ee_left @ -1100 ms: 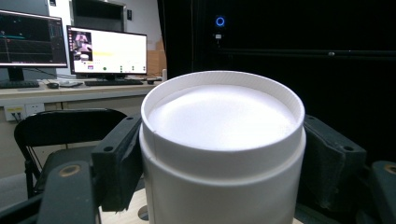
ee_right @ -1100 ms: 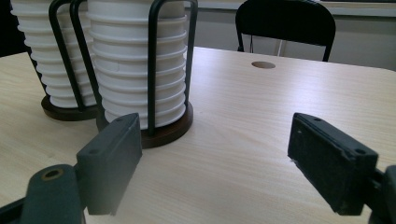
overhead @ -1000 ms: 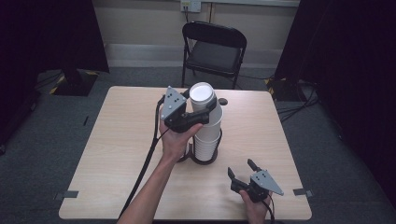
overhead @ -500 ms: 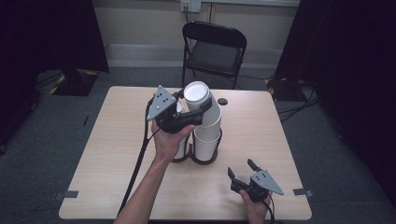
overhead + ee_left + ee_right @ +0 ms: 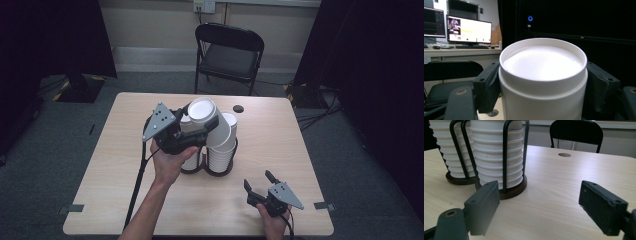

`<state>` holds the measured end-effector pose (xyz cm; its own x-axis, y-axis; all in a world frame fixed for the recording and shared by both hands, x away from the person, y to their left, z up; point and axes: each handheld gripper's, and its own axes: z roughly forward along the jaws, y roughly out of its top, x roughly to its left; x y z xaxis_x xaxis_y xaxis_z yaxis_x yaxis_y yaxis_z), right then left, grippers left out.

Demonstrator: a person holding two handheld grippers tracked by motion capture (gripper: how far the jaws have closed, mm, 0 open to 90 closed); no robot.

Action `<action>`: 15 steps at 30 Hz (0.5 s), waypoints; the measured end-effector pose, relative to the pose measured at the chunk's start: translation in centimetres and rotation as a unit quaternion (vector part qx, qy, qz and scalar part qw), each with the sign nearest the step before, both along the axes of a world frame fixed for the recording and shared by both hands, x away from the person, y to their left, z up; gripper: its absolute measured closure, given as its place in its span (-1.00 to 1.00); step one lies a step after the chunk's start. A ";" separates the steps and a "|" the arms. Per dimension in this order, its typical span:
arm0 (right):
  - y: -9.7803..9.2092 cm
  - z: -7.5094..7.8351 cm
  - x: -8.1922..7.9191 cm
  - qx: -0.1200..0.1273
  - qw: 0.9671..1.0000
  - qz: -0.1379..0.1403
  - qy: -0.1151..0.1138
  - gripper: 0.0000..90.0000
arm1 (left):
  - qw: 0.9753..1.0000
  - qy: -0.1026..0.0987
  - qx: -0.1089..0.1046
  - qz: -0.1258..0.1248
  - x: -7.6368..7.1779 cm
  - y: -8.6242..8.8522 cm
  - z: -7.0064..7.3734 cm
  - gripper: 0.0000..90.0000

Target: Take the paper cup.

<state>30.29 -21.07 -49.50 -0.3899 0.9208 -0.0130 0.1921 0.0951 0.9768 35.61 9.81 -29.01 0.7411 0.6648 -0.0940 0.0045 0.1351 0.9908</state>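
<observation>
Light wood table [image 5: 125, 150] with rounded corners and a small round hole [image 5: 238, 108] near the far edge. Sitting on it, roughly mid-table, are two dark round-based wire racks [image 5: 509, 188] touching side by side, each stacked with white paper cups [image 5: 496, 157].

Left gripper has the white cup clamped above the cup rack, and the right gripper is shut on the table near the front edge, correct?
Not quite: the right gripper is open, its jaws spread wide apart with bare table between them in the right gripper view. The left gripper does clamp the white cup above the cup rack.
</observation>
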 end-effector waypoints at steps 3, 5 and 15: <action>-0.1 0.0 0.0 0.005 1.000 -0.002 0.000 -0.67 | 1.000 0.004 0.000 -0.001 -0.5 0.1 -0.5 -0.48; -0.1 0.0 0.0 0.008 1.000 -0.004 -0.001 -0.70 | 1.000 0.004 0.003 -0.002 -0.8 0.2 -0.8 -0.48; 0.1 0.0 0.1 0.000 1.000 -0.012 0.006 -0.70 | 0.999 0.037 0.002 -0.013 -1.8 0.9 -2.9 -0.48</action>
